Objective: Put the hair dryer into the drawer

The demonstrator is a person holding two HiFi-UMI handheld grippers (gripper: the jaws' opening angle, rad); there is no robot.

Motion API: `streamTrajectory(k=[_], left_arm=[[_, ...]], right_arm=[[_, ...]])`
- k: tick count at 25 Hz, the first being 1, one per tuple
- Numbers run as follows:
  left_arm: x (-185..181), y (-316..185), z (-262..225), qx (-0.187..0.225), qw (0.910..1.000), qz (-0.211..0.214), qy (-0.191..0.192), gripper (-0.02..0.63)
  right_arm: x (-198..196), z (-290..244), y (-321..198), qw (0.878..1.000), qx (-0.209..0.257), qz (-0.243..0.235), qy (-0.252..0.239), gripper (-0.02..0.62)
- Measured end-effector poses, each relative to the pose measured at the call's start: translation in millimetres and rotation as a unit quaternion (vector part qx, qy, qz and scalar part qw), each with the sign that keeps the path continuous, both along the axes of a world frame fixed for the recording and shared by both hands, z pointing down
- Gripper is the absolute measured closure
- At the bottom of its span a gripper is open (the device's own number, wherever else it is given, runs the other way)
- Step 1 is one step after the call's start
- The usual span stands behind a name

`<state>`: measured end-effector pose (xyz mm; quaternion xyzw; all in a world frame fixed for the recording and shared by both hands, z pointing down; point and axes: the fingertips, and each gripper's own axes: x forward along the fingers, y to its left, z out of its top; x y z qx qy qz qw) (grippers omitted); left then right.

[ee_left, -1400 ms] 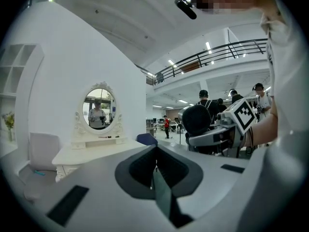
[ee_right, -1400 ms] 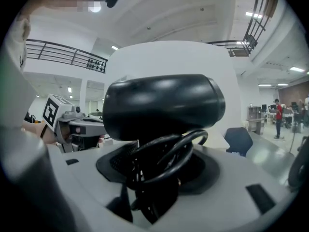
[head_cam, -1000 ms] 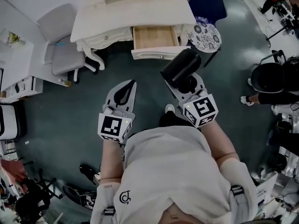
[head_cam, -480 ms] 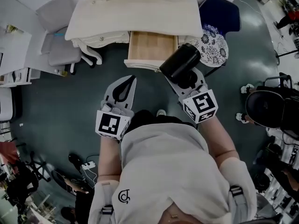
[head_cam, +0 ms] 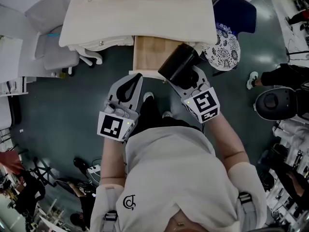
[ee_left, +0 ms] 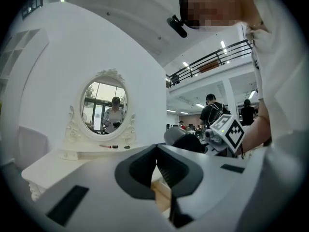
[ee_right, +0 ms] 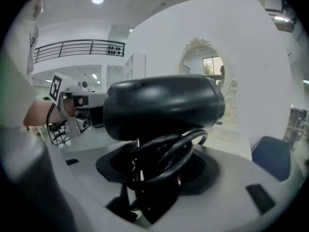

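Note:
A black hair dryer (head_cam: 176, 64) with its cord coiled round the handle (ee_right: 164, 151) is held by my right gripper (head_cam: 187, 77), which is shut on the handle. Its barrel (ee_right: 161, 108) lies crosswise above the jaws. In the head view it hangs over the front right corner of the open drawer (head_cam: 147, 47), whose wooden bottom shows under the white dressing table (head_cam: 140, 18). My left gripper (head_cam: 129, 87) is shut with nothing in it, just short of the drawer's front left corner. In the left gripper view its jaws (ee_left: 157, 161) meet, and the drawer's wood (ee_left: 161, 192) shows beneath them.
A grey chair (head_cam: 53, 57) stands left of the table. A blue chair (head_cam: 236, 11) with a patterned cushion (head_cam: 224, 40) stands close to the right of the drawer. An oval mirror (ee_left: 104, 108) tops the table. Another person (head_cam: 280, 100) is at the right.
Both grippers have moved forward towards the dressing table. The hair dryer now reaches over the drawer's front edge; before it was well short of it.

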<state>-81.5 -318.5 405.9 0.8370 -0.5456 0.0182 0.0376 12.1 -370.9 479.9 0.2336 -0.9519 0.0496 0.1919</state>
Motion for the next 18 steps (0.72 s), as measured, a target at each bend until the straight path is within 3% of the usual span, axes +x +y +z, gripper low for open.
streamTrajectory(k=[5, 10, 18], left_arm=[[-19, -41, -1, 0.006, 0.9997, 0.017, 0.018, 0.592], [-39, -63, 22, -0.019, 0.9994, 0.020, 0.021, 0.592], [-70, -80, 60, -0.062, 0.9976, 0.014, 0.029, 0.592]], right_arm=[[-29, 39, -32, 0.999, -0.021, -0.021, 0.045, 0.339], [-53, 97, -52, 0.991, -0.052, -0.060, 0.104, 0.339], [-64, 211, -62, 0.952, -0.081, -0.123, 0.269, 0.337]])
